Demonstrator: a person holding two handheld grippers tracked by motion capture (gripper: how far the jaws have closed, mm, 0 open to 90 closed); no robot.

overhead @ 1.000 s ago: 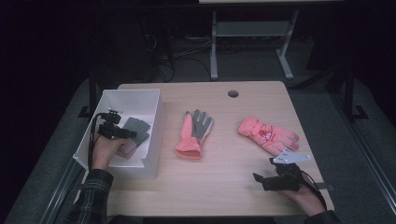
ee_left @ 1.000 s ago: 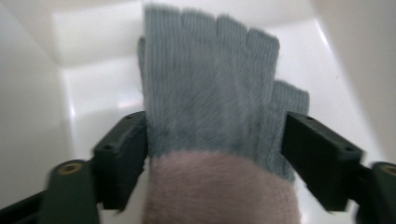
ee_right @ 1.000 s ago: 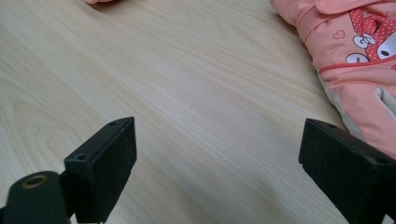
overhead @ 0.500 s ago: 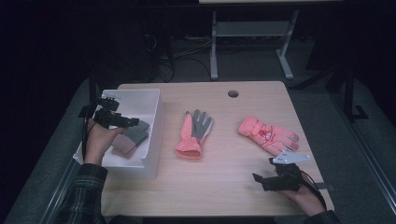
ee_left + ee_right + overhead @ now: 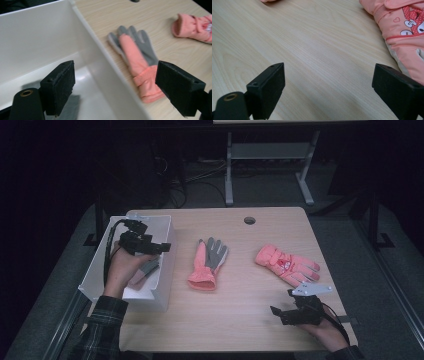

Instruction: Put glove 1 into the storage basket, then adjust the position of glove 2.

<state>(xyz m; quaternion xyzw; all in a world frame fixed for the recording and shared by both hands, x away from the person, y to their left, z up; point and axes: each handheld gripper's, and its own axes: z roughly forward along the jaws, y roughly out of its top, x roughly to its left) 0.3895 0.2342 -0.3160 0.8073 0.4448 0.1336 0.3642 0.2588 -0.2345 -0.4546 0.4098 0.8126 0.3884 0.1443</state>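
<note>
item: left gripper (image 5: 165, 247), upper left of the high view, over the white bin (image 5: 100, 270); jaws spread, nothing between them. in the left gripper view the bin's right wall (image 5: 105, 72) runs between the two jaws.

item: glove in bin (image 5: 145, 270), pink and grey, lying on the bin floor just below the left hand (image 5: 122, 267).

item: pink-and-grey glove (image 5: 207, 262), centre of the high view, flat on the wooden table (image 5: 235, 320), just right of the bin. long axis runs up-frame, grey fingers toward the top, pink cuff toward the bottom. in the left gripper view it lies beyond the wall, ahead and right of the jaws. judged the next pick; the left gripper is the nearer.

item: pink printed glove (image 5: 287, 265), right of centre, long axis slanting down to the right, cuff at upper left.

item: right gripper (image 5: 276, 312), lower right, low by the table; jaws spread, empty; the printed glove is at the right edge of its view (image 5: 402, 32).
</note>
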